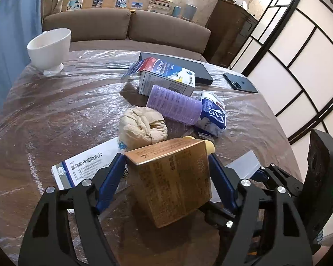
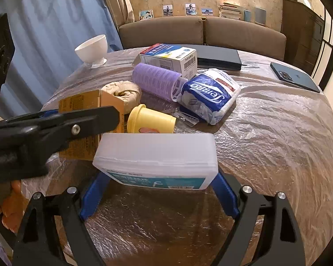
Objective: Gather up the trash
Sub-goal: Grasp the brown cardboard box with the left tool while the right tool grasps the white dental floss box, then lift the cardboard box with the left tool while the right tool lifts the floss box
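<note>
Left gripper [image 1: 166, 166] clamps a brown carton [image 1: 173, 177]; right gripper [image 2: 159, 177] clasps a white plastic box [image 2: 157, 157] on the table [image 2: 266, 133].

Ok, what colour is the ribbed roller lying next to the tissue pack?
Pale purple roller, clearest in the right wrist view.

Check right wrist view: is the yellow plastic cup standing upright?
No, the yellow plastic cup lies on its side on the plastic-covered round table, its lidded end toward the brown cardboard box.
</note>
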